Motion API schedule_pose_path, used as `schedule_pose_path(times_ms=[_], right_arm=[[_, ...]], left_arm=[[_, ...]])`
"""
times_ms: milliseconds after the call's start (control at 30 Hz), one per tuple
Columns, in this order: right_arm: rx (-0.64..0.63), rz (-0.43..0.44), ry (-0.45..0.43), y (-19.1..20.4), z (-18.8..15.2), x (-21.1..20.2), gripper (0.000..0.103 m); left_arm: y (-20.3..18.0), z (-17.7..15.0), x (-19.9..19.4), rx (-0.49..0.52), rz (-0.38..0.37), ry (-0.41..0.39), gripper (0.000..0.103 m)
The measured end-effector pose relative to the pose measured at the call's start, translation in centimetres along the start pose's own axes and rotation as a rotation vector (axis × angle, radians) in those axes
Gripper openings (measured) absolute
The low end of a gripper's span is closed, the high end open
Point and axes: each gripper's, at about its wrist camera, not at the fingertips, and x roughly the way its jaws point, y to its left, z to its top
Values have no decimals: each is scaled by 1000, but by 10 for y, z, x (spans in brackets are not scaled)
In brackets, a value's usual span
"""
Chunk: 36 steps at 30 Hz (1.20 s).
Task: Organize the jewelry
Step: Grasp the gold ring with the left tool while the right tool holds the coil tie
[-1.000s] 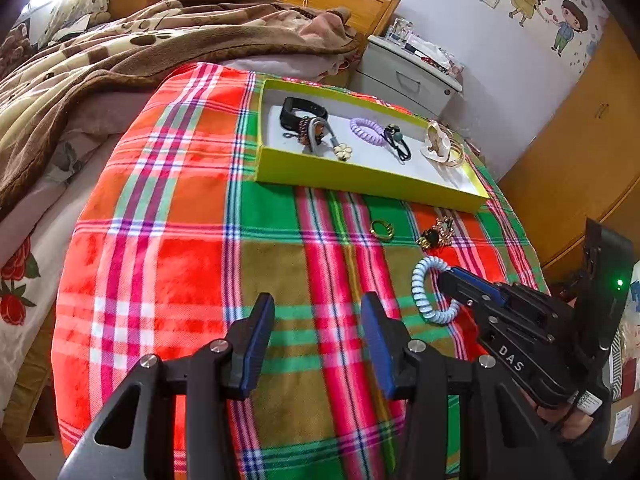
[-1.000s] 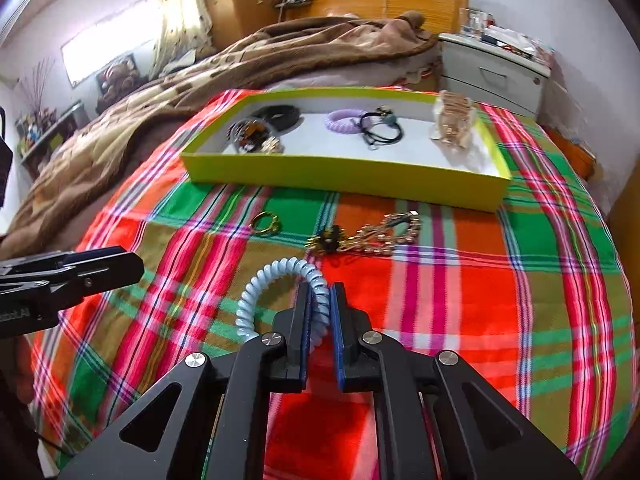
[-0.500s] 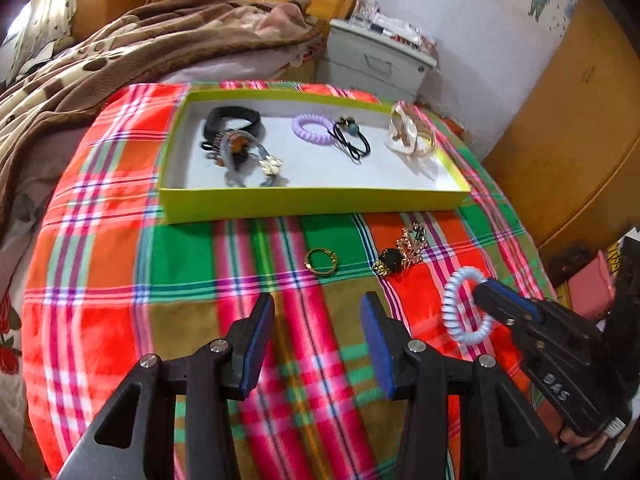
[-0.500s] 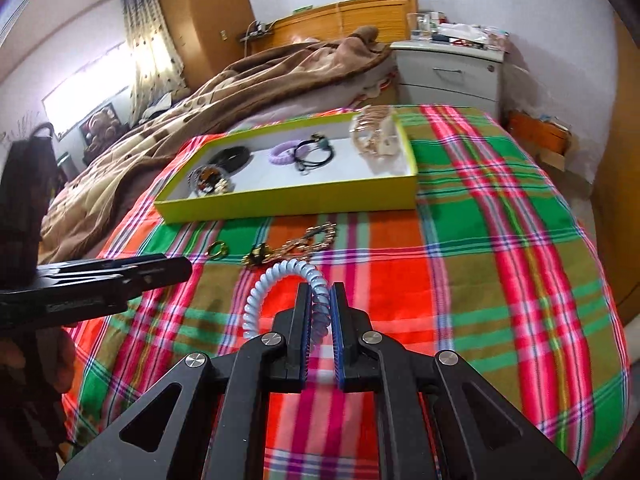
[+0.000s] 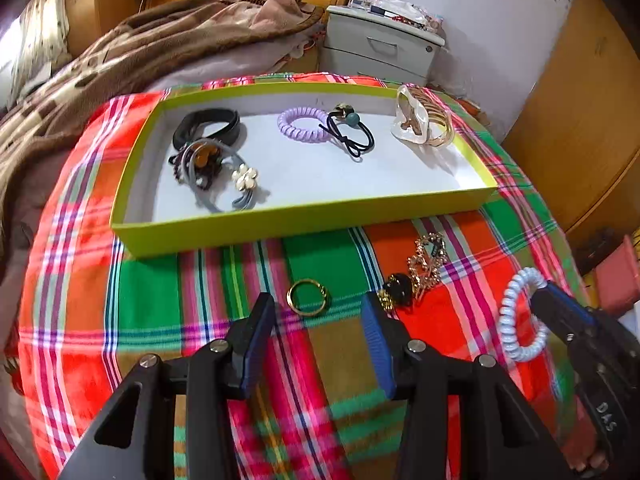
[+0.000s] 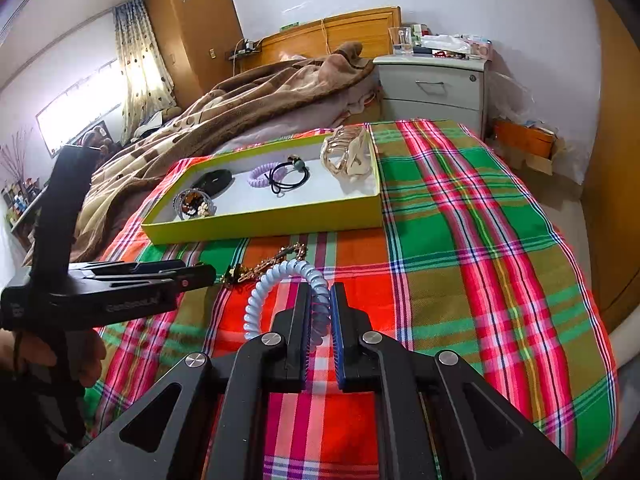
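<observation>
- Two grippers are over a bed with a bright checked blanket.
- The right gripper has its fingers pressed tight on a pale blue coil hair tie. The tie is held up above the blanket, and most of its loop sticks out past the fingers.
- The left gripper has its fingers wide apart and holds nothing. It hangs just above a small gold ring on the blanket.
- Beside the ring lies a gold chain with a black bead. I think it is a necklace or a clip, but it is hard to tell.
- The yellow-green tray sits further back. It has a purple coil tie, a black hair tie, a gold claw clip and some more hair things in it.
- What could go wrong: the blue tie is springy and gripped on only one side, so it could pop out before it gets to the tray.
- The tray wall stands up, so a low carry could bump it and push the tray.
- The ring is thin and flat, so the left fingers may slide off it or grab the blanket too.
</observation>
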Motion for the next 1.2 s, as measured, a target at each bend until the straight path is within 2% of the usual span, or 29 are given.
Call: schedule_pose_path(times_ms=[200,400,567,700,1200], right_arm=[[9,-6,-11,-6,2,1,9],[12,-6,-18,-7,2,0,10],[13,-8,-19,-8,3,1,10],[10,-9,-19,-7,3,1,10],[5,-18,-16,-6,4,1,9]], left_arm=[[-1,2,2,9,16,-14,47],[-12,0,5,72,87,-28,45],[-7,0,2,56,99,-35,31],[-5,0,1,50,104,-38,24],[-2,-1,0,46,84,-37,24]])
